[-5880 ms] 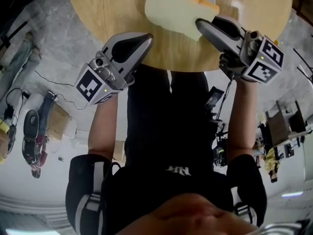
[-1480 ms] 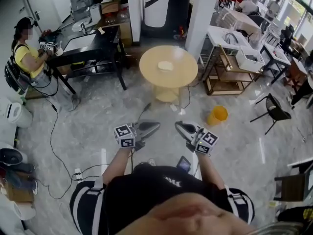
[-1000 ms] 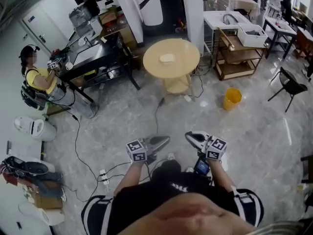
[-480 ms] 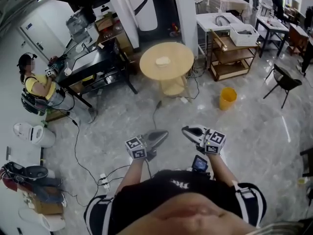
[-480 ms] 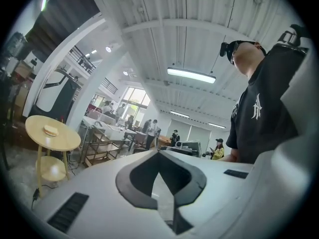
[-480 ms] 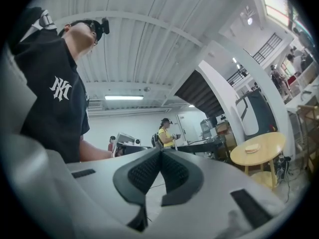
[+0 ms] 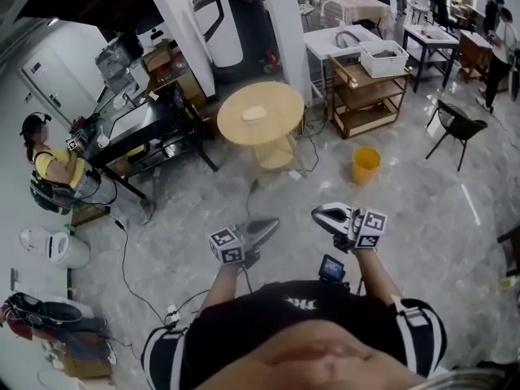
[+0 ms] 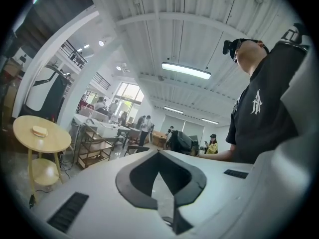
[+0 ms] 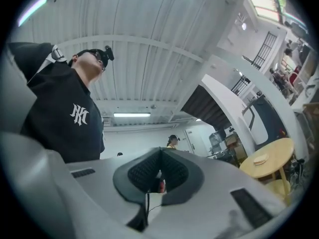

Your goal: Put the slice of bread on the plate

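Observation:
The slice of bread (image 7: 253,114) shows as a pale patch on the round wooden table (image 7: 272,128), far ahead of me across the floor; the plate under it is too small to make out. My left gripper (image 7: 268,226) and right gripper (image 7: 319,214) are held in front of my body, well away from the table, both shut with nothing in them. In the left gripper view the bread (image 8: 39,131) lies on the table (image 8: 55,141) at far left, beyond the left gripper (image 8: 159,152). The right gripper view shows the bread (image 9: 260,159) at far right, past the right gripper (image 9: 160,151).
A yellow bucket (image 7: 366,166) stands on the marble floor right of the table, with a wooden shelf cart (image 7: 370,88) behind it. A black desk (image 7: 138,132) with a seated person (image 7: 49,169) is at left. A black chair (image 7: 455,128) is at right. Cables (image 7: 252,193) trail across the floor.
Earlier my right gripper was at the bread on the table; since then I have backed far away. In the last second the right gripper has risen a little.

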Demonstrator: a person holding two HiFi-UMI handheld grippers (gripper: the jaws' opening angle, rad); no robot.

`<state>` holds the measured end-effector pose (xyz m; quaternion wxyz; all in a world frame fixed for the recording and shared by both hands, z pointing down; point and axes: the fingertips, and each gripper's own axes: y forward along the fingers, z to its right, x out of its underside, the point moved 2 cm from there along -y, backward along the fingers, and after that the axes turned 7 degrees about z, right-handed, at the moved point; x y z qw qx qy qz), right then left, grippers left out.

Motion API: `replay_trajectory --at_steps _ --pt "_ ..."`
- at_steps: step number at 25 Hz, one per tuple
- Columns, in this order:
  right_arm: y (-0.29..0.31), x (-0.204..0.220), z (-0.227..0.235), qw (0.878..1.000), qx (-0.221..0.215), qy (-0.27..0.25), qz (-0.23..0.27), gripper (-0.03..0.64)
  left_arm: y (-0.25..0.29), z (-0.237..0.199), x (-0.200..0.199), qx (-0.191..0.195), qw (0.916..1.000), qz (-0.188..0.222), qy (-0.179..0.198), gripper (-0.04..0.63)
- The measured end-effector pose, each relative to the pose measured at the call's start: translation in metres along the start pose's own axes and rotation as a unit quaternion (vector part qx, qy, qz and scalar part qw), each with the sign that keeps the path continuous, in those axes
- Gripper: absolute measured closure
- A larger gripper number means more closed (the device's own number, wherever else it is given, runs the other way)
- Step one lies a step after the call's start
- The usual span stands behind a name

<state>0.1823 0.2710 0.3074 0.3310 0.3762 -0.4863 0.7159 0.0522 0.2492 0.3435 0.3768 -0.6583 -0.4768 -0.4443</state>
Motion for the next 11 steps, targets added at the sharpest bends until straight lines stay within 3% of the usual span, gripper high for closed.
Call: replay_trajectory --at_steps 4,8,11 --pt "-0.020 0.013 0.010 0.999 0.024 0.024 0.015 0.621 0.008 0.000 0.015 0.001 0.9999 -0.002 -0.013 0.589" --pt "-0.026 0.027 0.013 0.999 0.030 0.031 -0.001 0.620 0.010 0.007 0.035 0.020 0.9989 -0.032 -0.029 0.589" --pt "-0.027 0.037 0.026 0.999 0.029 0.031 -0.020 0.620 0.003 -0.008 0.045 0.008 0.9978 -0.042 -0.050 0.589"
